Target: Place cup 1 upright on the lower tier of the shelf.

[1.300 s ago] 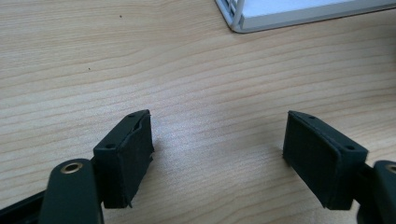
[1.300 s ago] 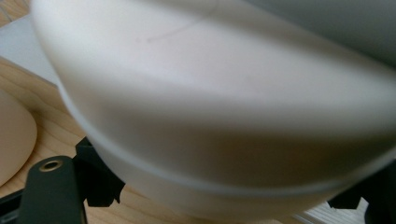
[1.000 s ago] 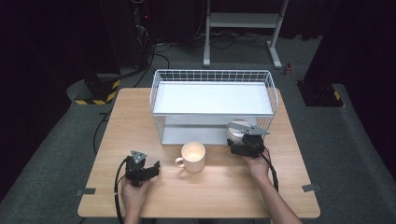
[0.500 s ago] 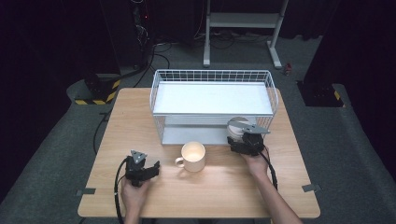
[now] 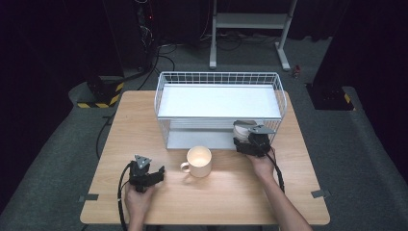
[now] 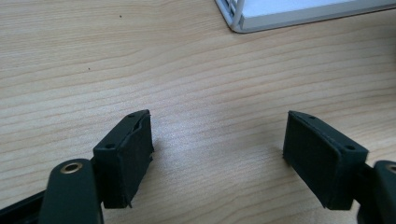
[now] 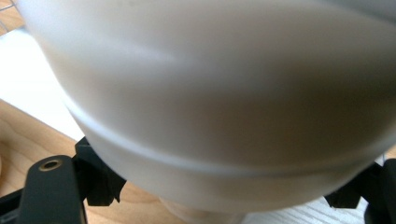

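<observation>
Two hand-held grippers are at work over a wooden counter (image 5: 115, 125) in the high view. The left hand-held gripper (image 5: 153, 174) sits near the front edge, left of a cream mug (image 5: 199, 161), well apart from it, its handle pointing toward that gripper. The right hand-held gripper (image 5: 246, 139) is at the front right corner of a white wire basket (image 5: 279, 91), with a white bowl (image 5: 243, 129) at its tips, right against the basket's front wires.

From the left gripper view, the left hand-held gripper (image 6: 217, 156) has its jaws spread over bare wood with nothing between them, and a corner of the basket (image 6: 236, 21) shows at the top.

From the right gripper view, the bowl (image 7: 210, 93) looms very close and blurred, its rounded wall sitting between the two black jaws of the right hand-held gripper (image 7: 224, 193). The jaws stand wide on either side of it; I cannot tell whether the pads actually press on the bowl.
</observation>
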Demonstrator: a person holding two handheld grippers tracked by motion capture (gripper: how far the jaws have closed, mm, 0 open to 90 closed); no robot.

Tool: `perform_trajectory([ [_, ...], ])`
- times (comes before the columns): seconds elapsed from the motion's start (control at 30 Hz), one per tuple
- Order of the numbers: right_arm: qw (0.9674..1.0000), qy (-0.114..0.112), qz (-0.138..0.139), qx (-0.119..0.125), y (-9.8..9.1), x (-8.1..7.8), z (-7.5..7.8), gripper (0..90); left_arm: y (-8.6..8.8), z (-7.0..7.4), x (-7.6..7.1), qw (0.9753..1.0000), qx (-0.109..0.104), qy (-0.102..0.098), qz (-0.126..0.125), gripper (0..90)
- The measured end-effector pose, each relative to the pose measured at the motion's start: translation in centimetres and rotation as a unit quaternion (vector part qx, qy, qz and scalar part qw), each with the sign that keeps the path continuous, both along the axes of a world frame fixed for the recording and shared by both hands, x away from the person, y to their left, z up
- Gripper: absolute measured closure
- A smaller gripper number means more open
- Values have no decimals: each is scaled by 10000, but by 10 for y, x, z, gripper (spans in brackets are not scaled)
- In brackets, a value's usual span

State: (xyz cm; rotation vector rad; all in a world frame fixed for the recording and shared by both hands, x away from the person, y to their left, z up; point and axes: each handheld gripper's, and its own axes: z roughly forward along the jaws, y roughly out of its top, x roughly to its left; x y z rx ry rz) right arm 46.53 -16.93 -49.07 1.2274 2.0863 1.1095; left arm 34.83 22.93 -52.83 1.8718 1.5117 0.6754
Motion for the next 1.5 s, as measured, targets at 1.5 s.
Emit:
perform_trajectory([
  [1.5,9990,238,-367,-117,-7,-10,-16,300,0,0,0,10000,-6,-5,-2,242],
])
